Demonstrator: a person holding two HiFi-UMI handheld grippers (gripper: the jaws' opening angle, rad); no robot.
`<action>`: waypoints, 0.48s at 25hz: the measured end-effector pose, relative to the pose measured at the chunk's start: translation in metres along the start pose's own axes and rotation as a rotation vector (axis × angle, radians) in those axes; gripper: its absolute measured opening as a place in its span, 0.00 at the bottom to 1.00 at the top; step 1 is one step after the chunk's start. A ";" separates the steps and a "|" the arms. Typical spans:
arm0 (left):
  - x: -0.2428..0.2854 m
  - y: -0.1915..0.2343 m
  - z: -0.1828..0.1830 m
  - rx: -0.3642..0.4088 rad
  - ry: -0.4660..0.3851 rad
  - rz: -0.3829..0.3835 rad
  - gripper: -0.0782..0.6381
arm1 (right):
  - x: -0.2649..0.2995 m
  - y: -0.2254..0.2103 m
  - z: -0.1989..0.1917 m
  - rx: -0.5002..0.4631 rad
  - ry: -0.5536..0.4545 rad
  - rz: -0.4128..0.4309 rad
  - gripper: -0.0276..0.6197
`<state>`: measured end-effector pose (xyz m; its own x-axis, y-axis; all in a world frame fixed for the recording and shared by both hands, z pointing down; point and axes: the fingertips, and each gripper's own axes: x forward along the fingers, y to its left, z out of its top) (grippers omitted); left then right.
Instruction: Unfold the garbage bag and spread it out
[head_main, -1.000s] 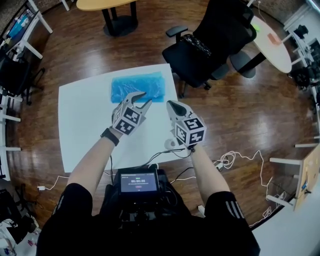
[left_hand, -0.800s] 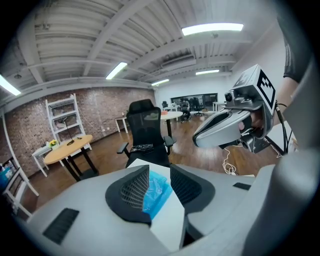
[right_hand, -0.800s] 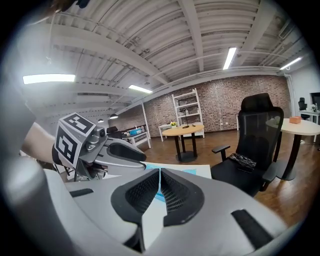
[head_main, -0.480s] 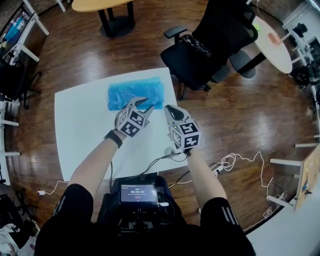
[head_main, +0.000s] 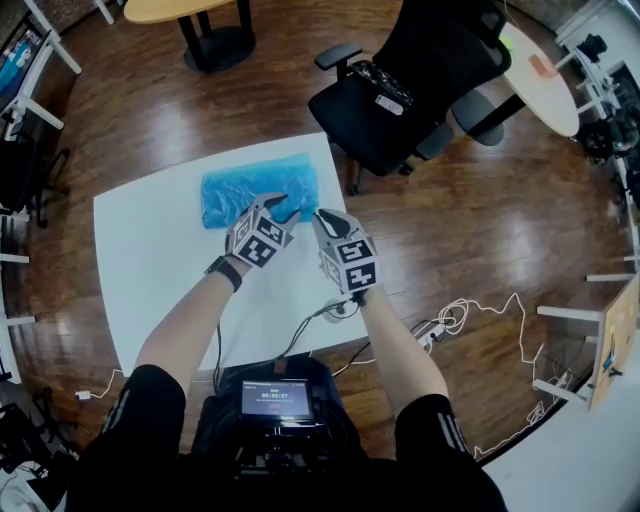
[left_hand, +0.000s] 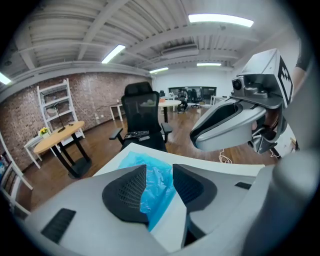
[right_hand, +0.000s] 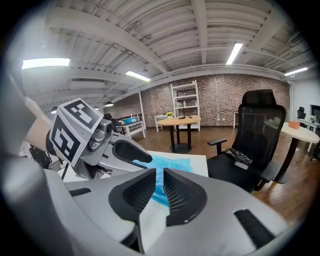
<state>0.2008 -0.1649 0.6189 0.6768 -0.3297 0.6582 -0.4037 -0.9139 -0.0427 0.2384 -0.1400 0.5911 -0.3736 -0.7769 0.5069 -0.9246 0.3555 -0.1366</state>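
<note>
The folded blue garbage bag (head_main: 258, 188) lies on the table (head_main: 150, 260) just beyond the left gripper (head_main: 283, 206) and right gripper (head_main: 324, 216). Both pairs of jaws have just been opening and stand slightly apart with nothing between them.

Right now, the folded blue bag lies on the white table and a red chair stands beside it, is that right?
Not quite: the chair is black, not red, as the head view shows. The rest holds: the folded blue bag lies on the white table, and the chair stands beside that table.
</note>
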 end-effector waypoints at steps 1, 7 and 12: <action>0.003 0.001 -0.002 -0.003 0.005 -0.002 0.35 | 0.003 -0.001 -0.004 -0.002 0.012 -0.002 0.15; 0.018 0.006 -0.010 0.001 0.037 -0.022 0.36 | 0.025 -0.016 -0.032 0.002 0.095 -0.044 0.17; 0.035 0.004 -0.013 0.031 0.064 -0.044 0.36 | 0.039 -0.025 -0.048 0.003 0.161 -0.089 0.22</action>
<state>0.2145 -0.1770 0.6512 0.6520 -0.2742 0.7069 -0.3545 -0.9344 -0.0355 0.2500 -0.1547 0.6551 -0.2739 -0.7119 0.6466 -0.9538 0.2876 -0.0874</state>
